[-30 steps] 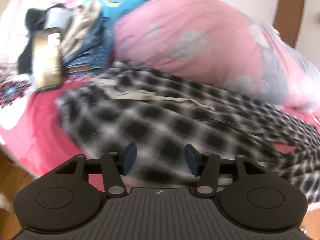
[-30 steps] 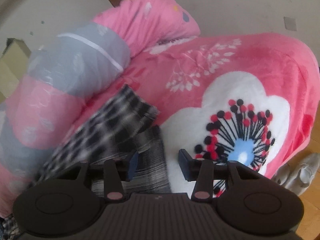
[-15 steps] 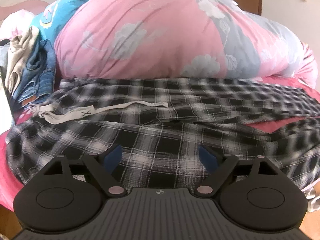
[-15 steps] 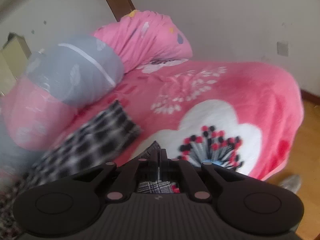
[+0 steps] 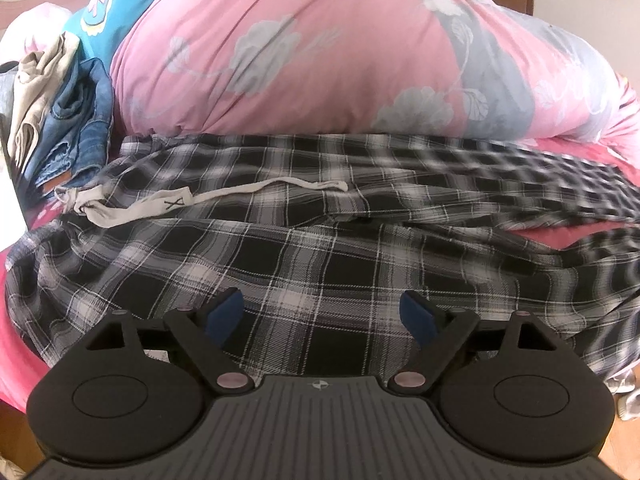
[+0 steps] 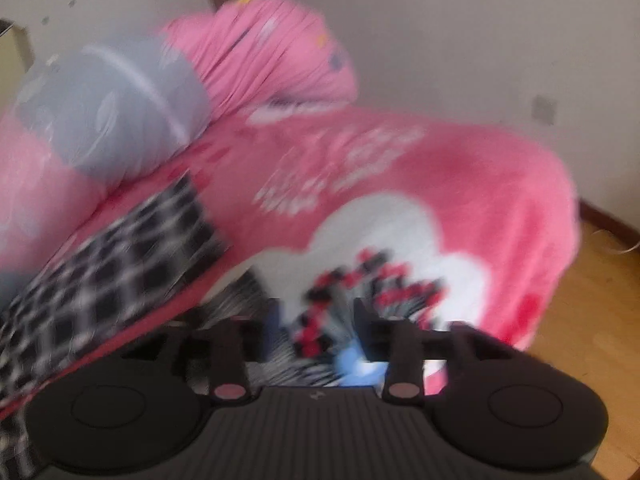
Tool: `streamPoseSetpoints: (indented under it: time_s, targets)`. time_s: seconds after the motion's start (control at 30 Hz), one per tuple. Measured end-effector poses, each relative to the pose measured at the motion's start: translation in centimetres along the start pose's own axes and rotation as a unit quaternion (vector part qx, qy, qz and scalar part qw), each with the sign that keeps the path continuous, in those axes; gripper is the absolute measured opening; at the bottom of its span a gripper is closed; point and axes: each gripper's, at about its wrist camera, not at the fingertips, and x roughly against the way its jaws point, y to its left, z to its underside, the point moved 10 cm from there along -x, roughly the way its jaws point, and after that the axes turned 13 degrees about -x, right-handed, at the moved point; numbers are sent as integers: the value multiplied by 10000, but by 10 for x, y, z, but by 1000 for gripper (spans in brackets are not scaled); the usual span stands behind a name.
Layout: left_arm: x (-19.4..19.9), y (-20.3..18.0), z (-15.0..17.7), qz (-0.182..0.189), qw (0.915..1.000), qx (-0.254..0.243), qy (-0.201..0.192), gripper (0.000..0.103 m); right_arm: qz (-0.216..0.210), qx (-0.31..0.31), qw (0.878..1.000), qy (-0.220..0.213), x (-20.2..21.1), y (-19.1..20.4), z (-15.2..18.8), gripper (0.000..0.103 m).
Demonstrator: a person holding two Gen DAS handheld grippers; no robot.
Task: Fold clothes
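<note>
1. Left gripper (image 5: 320, 316): black plastic body, ribbed top, blue pads (image 5: 222, 314). Jaws spread wide, nothing between them.
2. Plaid trousers (image 5: 320, 256): thin woven cloth, black, white and grey check, lying flat and wrinkled directly under and ahead of the left gripper. Legs run off to the right, blurred there. Pale drawstring (image 5: 168, 202) snakes across the waistband at the left.
3. Beyond the trousers: bulky rolled quilt (image 5: 320, 60), pink and grey with a leaf print, smooth cotton look. Left of it, a heap of blue denim (image 5: 80, 128) and beige cloth (image 5: 36, 92).
4. Right gripper (image 6: 316, 332): same black body, view motion-blurred. Jaws opening, nothing between them; trouser leg end (image 6: 236, 312) lies just left of its left finger.
5. Under it: fleece blanket (image 6: 480, 184), pink with a big white flower print. Other plaid leg (image 6: 120, 256) runs diagonally to the left, along the quilt's foot. Wood floor (image 6: 592, 320) at the right.
6. Change vs half a second back: the right jaws were clamped on the plaid hem; now they are apart and the hem is free. Left jaws about as wide as then; a second back they were clearly narrower. The left view sits slightly closer over the cloth.
</note>
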Motion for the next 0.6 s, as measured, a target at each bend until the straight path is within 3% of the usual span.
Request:
streamPoseSetpoints:
  time_s: [0.13, 0.23, 0.3, 0.37, 0.47, 0.6]
  targets:
    - [0, 6, 4, -8, 10000, 72, -6, 86, -105, -463, 9984, -294, 32, -8, -28, 52]
    - [2, 9, 8, -22, 9999, 167, -21, 87, -835, 287, 9960, -159, 51, 65, -13, 51]
    - [2, 10, 13, -32, 9998, 183, 9, 87, -1447, 1058, 9837, 136, 59, 131, 19, 51]
    - [2, 12, 18, -62, 9998, 182, 18, 87, -2156, 1916, 9555, 622, 68, 207, 71, 49]
    - [2, 12, 22, -54, 9998, 162, -51, 88, -3100, 3137, 8880, 1305, 89, 305, 158, 45]
    - [1, 9, 22, -37, 9998, 24, -184, 92, -3678, 4146, 8045, 2137, 111, 373, 256, 37]
